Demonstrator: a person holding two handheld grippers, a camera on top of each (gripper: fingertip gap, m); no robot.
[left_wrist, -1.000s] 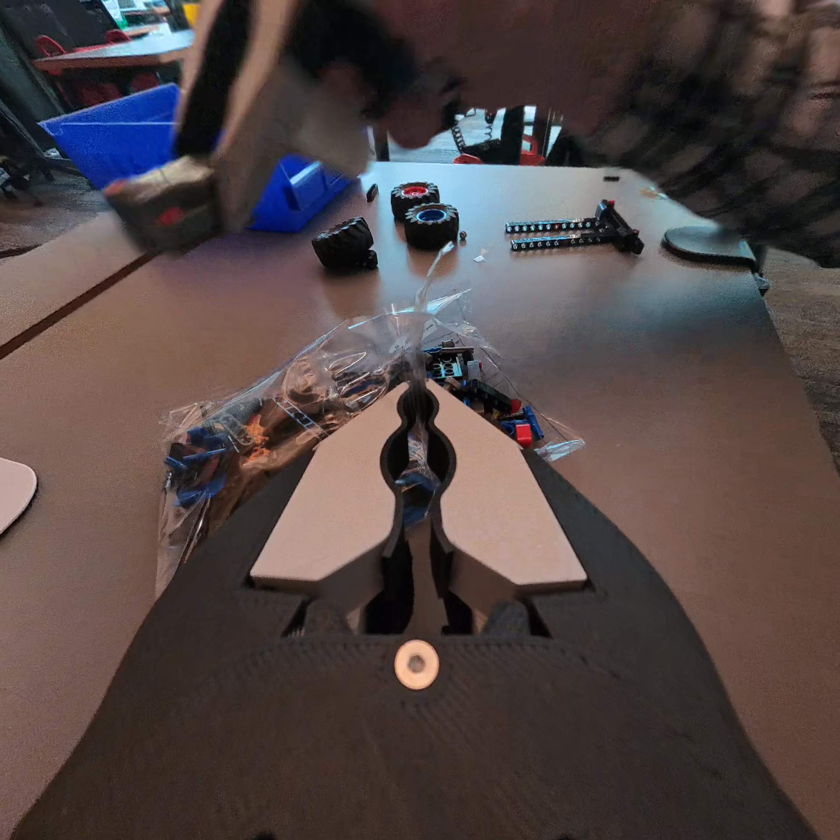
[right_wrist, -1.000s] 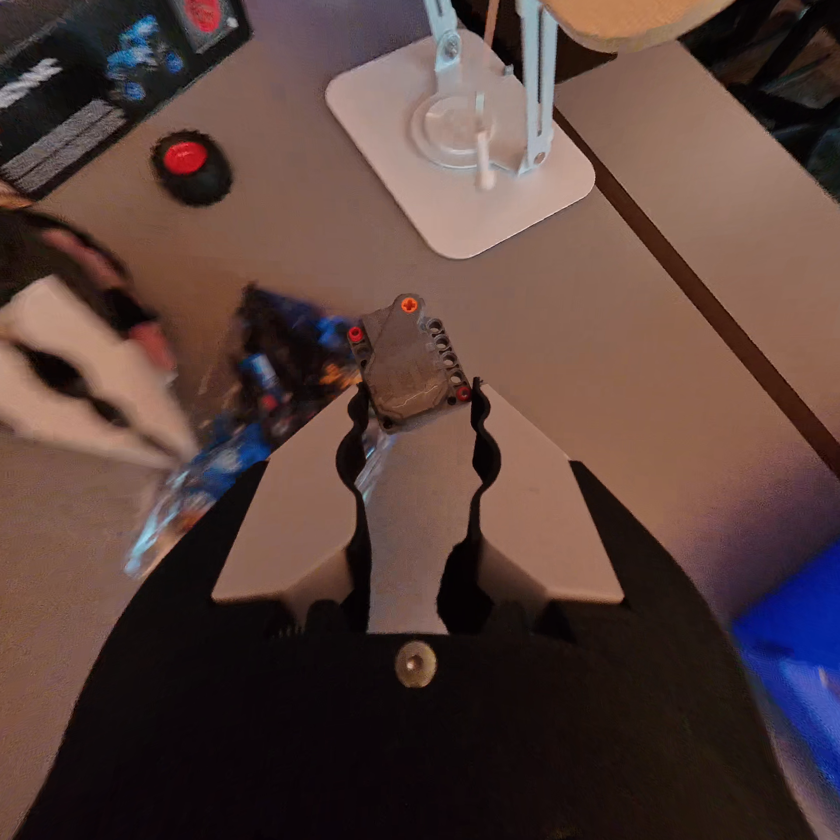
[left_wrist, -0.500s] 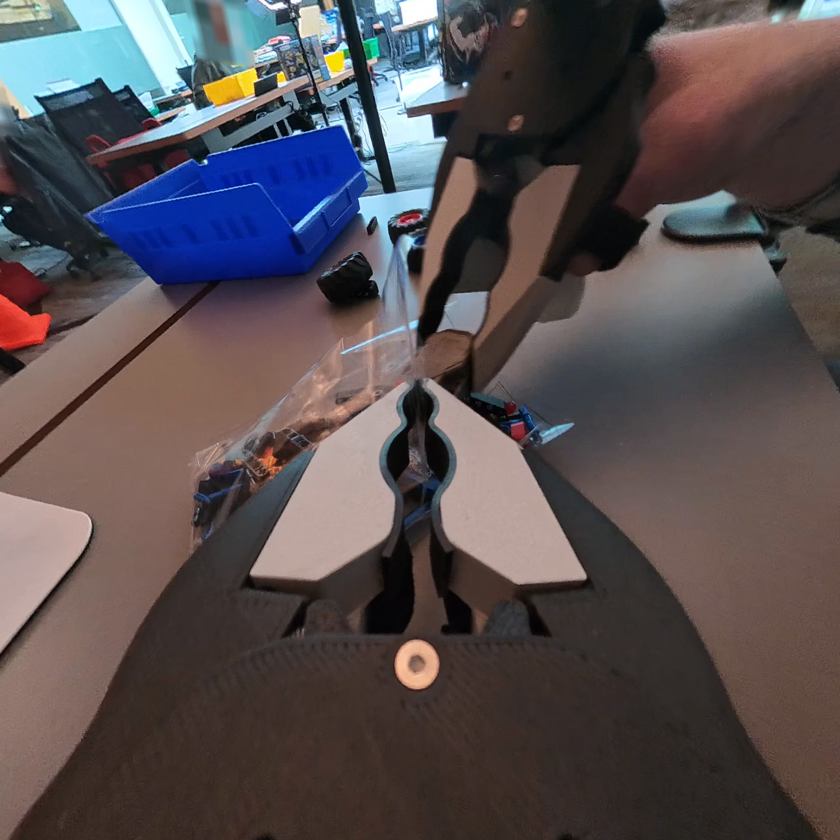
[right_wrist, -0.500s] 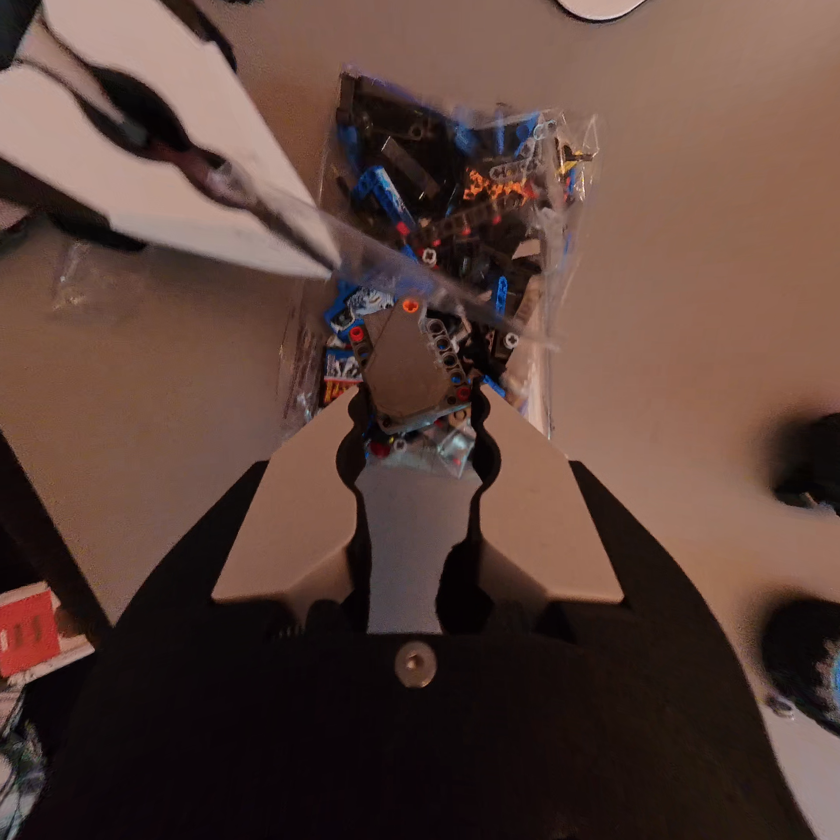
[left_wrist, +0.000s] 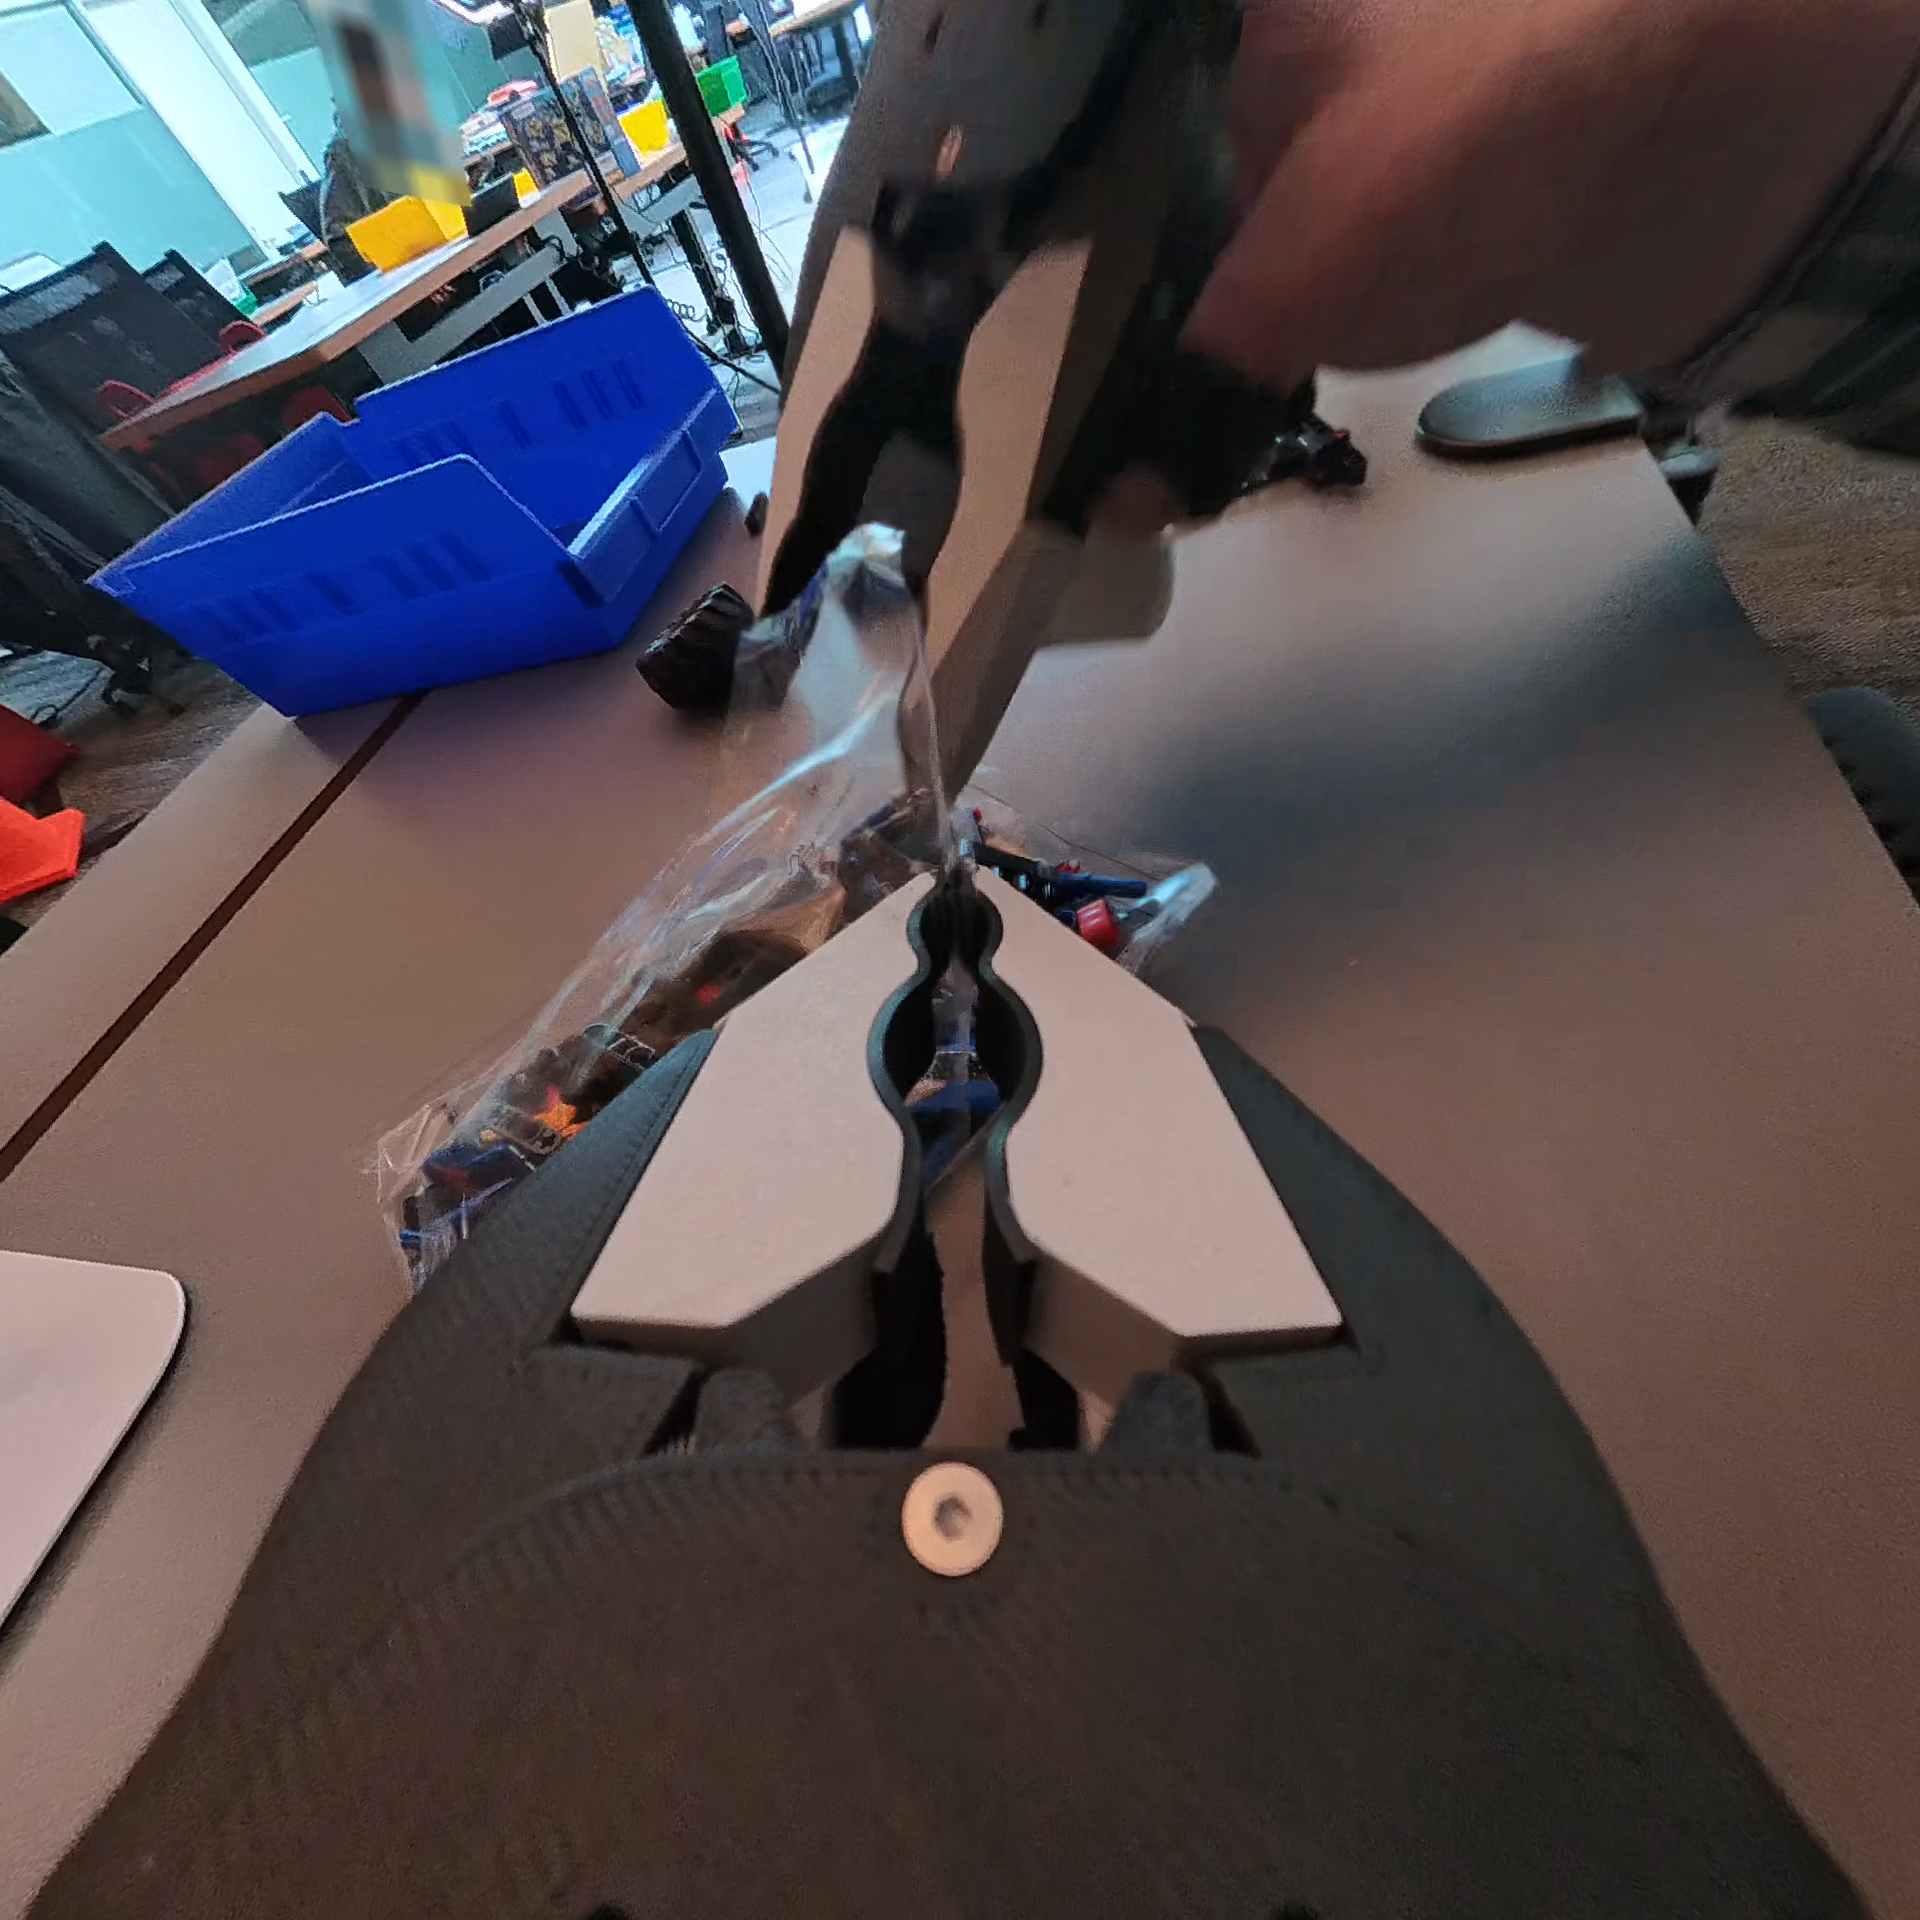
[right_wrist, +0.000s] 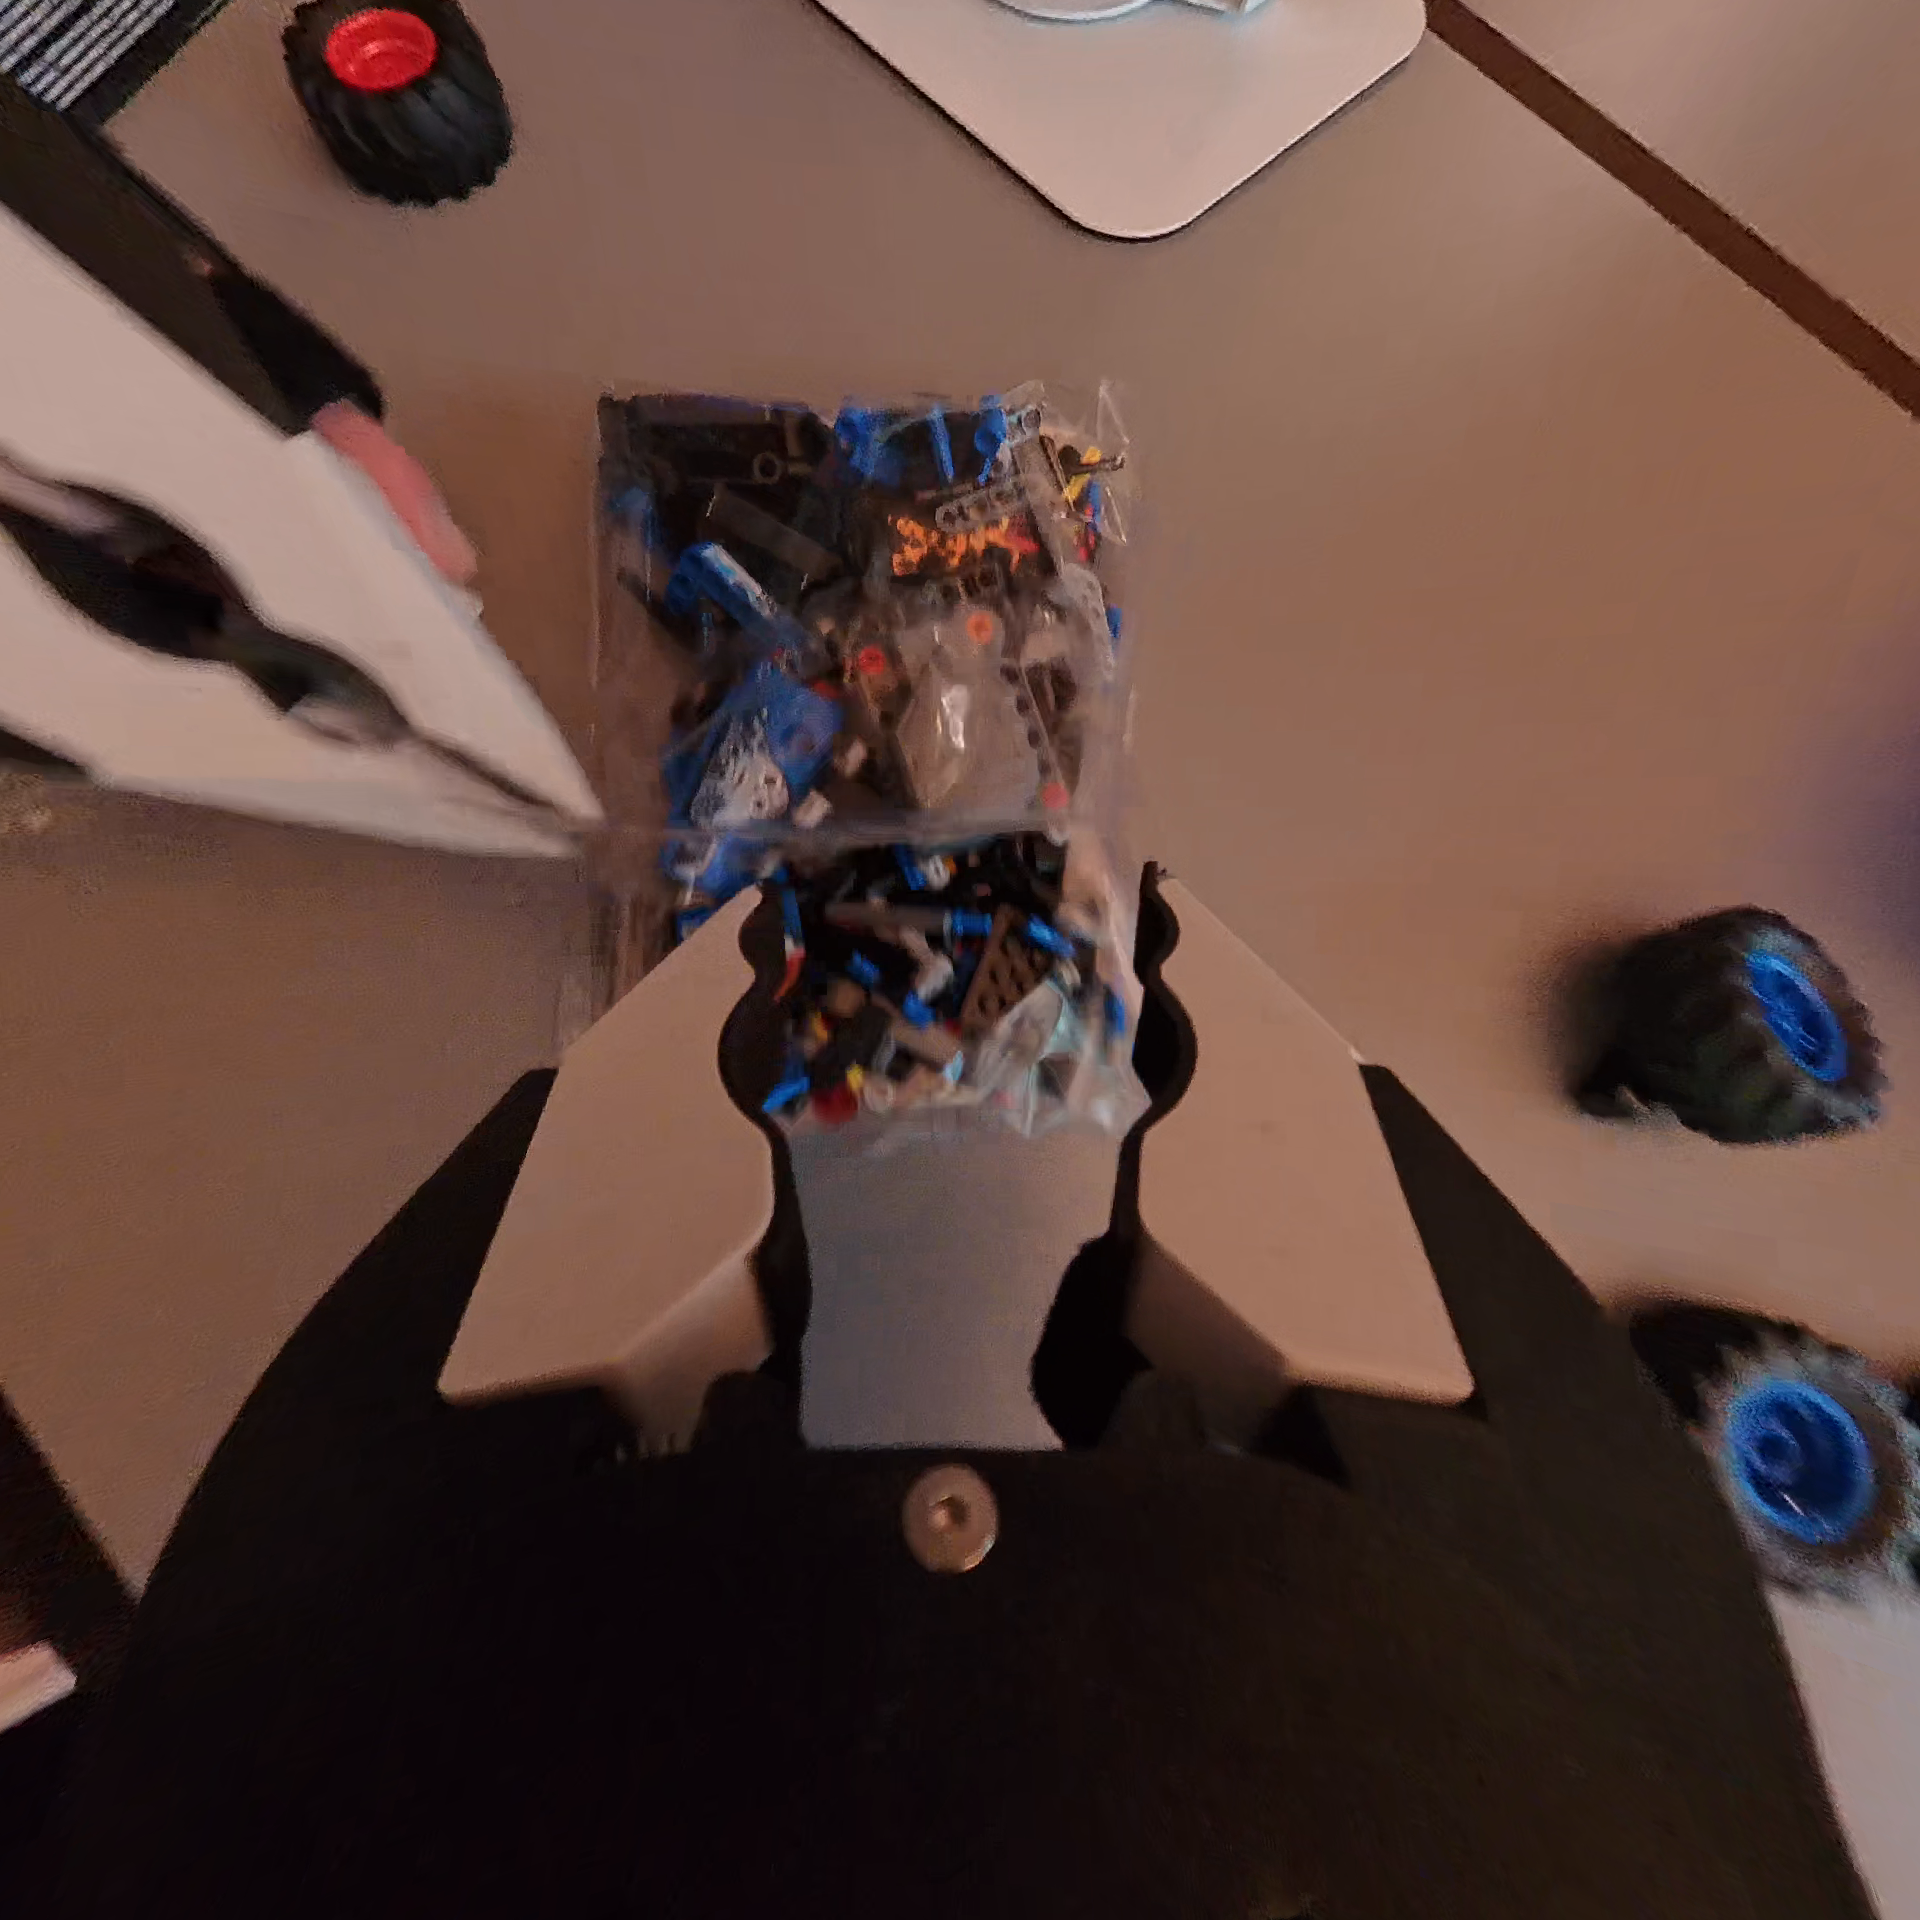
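Note:
A clear plastic bag (right_wrist: 862, 665) full of small blue, black and red building parts lies on the brown table (right_wrist: 1403, 623). My left gripper (left_wrist: 951, 894) is shut on the bag's upper film and holds it up. It also shows in the right wrist view (right_wrist: 312, 675), with its tips at the bag's left edge. My right gripper (right_wrist: 951, 894) is open and empty, pointing down just above the bag. In the left wrist view the right gripper (left_wrist: 862, 686) hangs over the bag with its jaws apart. A grey angular part (right_wrist: 935, 727) lies among the parts in the bag.
A blue bin (left_wrist: 416, 540) stands at the table's far left. Black tyres lie about: one red-hubbed (right_wrist: 395, 94), two blue-hubbed (right_wrist: 1745, 1029) (right_wrist: 1797, 1455), one near the bin (left_wrist: 696, 665). A white stand base (right_wrist: 1143, 104) sits close by. A person's arm (left_wrist: 1507, 156) reaches over.
My right gripper swung over the bag holding the grey part, then opened; the part now lies in the bag. My left gripper stayed shut on the film and lifted it a little.

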